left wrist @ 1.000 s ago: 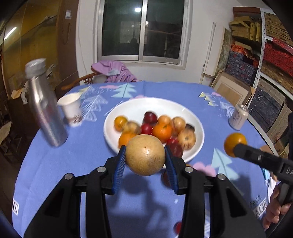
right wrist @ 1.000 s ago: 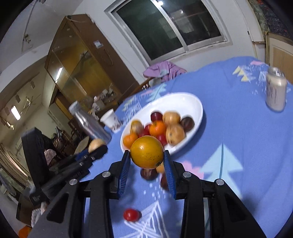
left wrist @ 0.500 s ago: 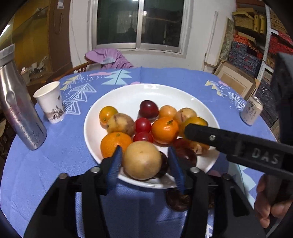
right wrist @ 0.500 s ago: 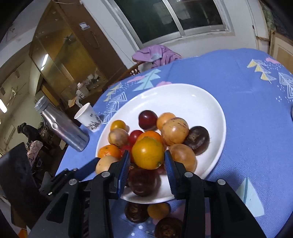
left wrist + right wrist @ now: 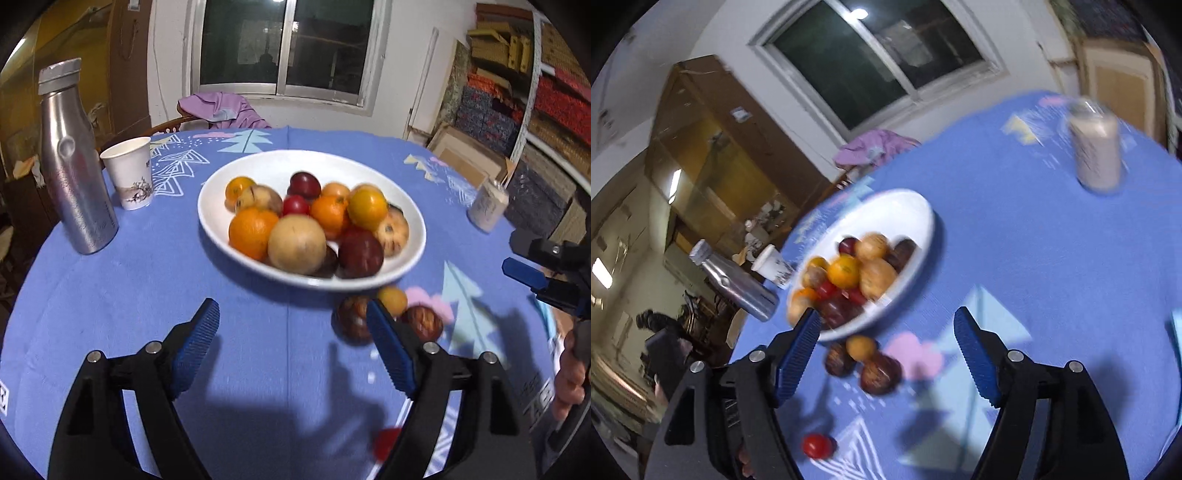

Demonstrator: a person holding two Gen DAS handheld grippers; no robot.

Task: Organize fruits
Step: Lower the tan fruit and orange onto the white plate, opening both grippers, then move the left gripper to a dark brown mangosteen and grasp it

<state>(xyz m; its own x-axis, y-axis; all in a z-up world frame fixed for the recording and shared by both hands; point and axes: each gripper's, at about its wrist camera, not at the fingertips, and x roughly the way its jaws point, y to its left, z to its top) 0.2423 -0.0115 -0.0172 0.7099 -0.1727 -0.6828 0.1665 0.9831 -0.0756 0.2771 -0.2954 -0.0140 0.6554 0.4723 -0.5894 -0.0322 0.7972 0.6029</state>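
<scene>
A white bowl (image 5: 221,177) on the blue tablecloth holds several fruits, among them a tan round fruit (image 5: 296,244) at its near rim and a yellow-orange fruit (image 5: 367,209) on top; the bowl also shows in the right wrist view (image 5: 916,218). My left gripper (image 5: 291,339) is open and empty, over the cloth in front of the bowl. My right gripper (image 5: 886,354) is open and empty, above three loose fruits: two dark ones (image 5: 879,373) and a small yellow one (image 5: 860,347). A small red fruit (image 5: 816,445) lies nearer. The right gripper's blue pads show at the left view's right edge (image 5: 524,273).
A steel bottle (image 5: 75,162) and a paper cup (image 5: 131,177) stand left of the bowl. A drink can (image 5: 487,206) stands to the right, also in the right wrist view (image 5: 1097,155). Stacked boxes and shelves line the right wall. A chair with purple cloth is behind the table.
Both grippers let go of their fruits in the bowl, opened, and pulled back toward the near side of the table. The tan and yellow-orange fruits now rest in the bowl.
</scene>
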